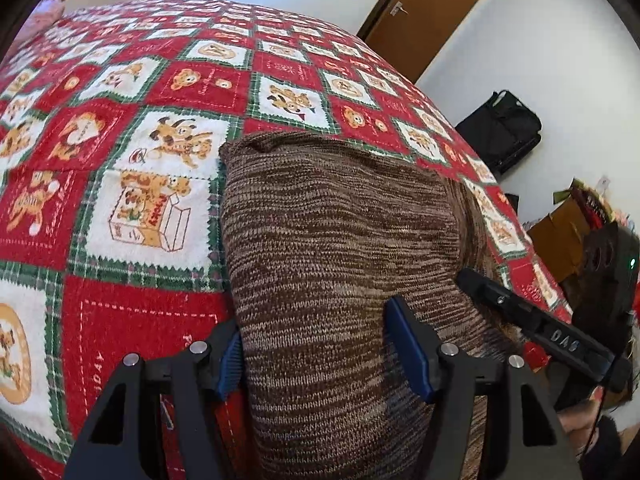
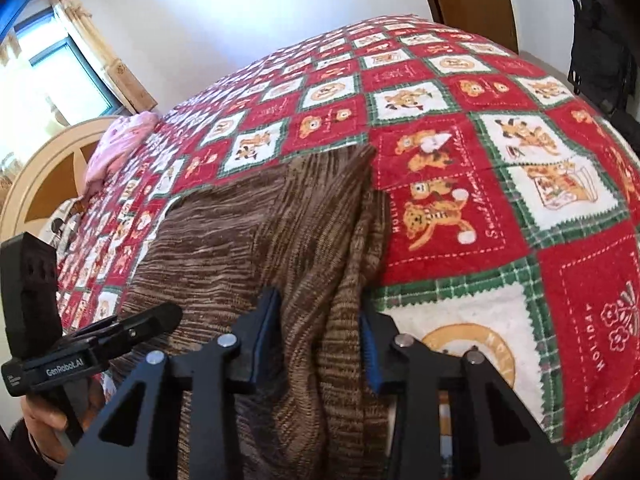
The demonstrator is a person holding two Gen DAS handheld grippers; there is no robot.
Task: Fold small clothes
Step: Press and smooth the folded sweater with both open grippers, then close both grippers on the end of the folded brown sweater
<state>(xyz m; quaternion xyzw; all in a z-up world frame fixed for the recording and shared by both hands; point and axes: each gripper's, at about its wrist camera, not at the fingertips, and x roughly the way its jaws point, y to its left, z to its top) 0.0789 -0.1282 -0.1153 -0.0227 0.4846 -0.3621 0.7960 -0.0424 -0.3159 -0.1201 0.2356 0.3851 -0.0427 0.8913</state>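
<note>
A brown knit garment lies on the red, white and green bear-print bedspread, partly folded over itself. My left gripper is open, its blue pads astride the garment's near part. In the right wrist view the same knit garment lies bunched, with a folded ridge running toward me. My right gripper stands with its jaws apart around that ridge, pads close to the fabric. The right gripper also shows in the left wrist view, and the left gripper shows at the left of the right wrist view.
A pink cloth lies by the wooden headboard. A black bag and a brown door stand past the bed's far edge. Clutter and boxes sit on the floor at right.
</note>
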